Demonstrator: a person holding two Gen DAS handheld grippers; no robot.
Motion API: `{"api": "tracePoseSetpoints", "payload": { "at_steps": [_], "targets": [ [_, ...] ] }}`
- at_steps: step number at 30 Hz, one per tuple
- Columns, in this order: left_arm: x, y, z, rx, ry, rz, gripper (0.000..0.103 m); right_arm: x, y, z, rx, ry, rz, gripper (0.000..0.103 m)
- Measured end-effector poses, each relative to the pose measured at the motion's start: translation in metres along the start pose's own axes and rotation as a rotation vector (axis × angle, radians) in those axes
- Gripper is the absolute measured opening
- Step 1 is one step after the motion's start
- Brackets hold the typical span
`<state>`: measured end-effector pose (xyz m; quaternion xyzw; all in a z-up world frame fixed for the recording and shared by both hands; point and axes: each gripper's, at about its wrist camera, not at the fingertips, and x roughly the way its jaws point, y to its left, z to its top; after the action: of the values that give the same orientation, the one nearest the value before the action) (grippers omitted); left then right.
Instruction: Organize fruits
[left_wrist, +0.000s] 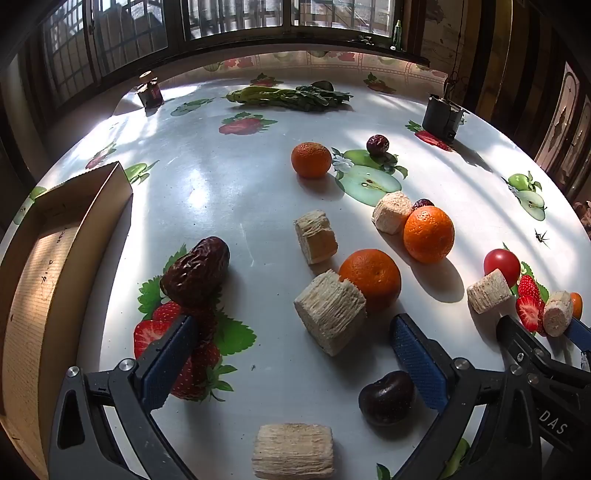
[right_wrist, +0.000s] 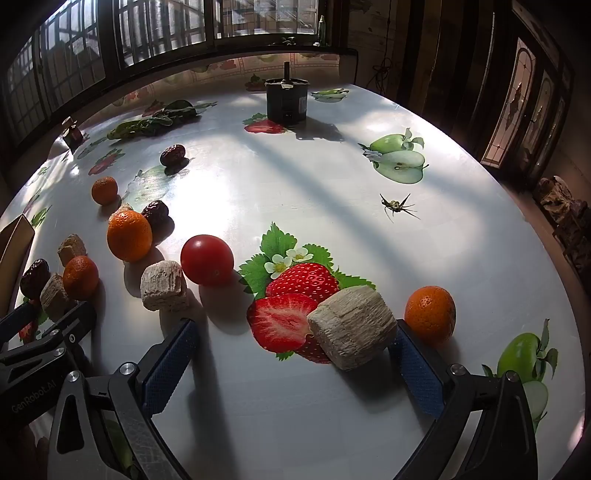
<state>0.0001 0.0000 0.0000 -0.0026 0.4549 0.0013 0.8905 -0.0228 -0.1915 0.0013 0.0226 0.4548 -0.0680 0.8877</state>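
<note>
Left gripper (left_wrist: 291, 354) jaws spread wide, empty, above table (left_wrist: 229, 192). Right gripper (right_wrist: 295, 354) likewise spread, empty. Oranges (left_wrist: 370, 277), dates (left_wrist: 195, 271), tomato (right_wrist: 207, 260) lay scattered; cardboard box (left_wrist: 62, 236) at left.

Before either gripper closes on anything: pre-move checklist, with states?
1. left gripper open, nothing held: ok.
2. right gripper open, nothing held: ok.
3. Fruit between the left gripper's fingers: not ok, a beige fibrous block lies there; the date is off by its left finger.
4. The right gripper frames a second beige block, not the cherry tomato: not ok.
5. cardboard box open-topped: ok.
6. Box contents: cannot tell.
</note>
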Motion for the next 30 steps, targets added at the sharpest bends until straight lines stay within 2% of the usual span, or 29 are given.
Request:
{"api": "tracePoseSetpoints", "payload": {
  "at_steps": [30],
  "targets": [
    [-0.0006, -0.0011, -0.0007, -0.014, 0.004, 0.010, 0.103, 0.0001, 0.0006, -0.0003, 0.003, -0.002, 0.000, 0.102]
  ]
}}
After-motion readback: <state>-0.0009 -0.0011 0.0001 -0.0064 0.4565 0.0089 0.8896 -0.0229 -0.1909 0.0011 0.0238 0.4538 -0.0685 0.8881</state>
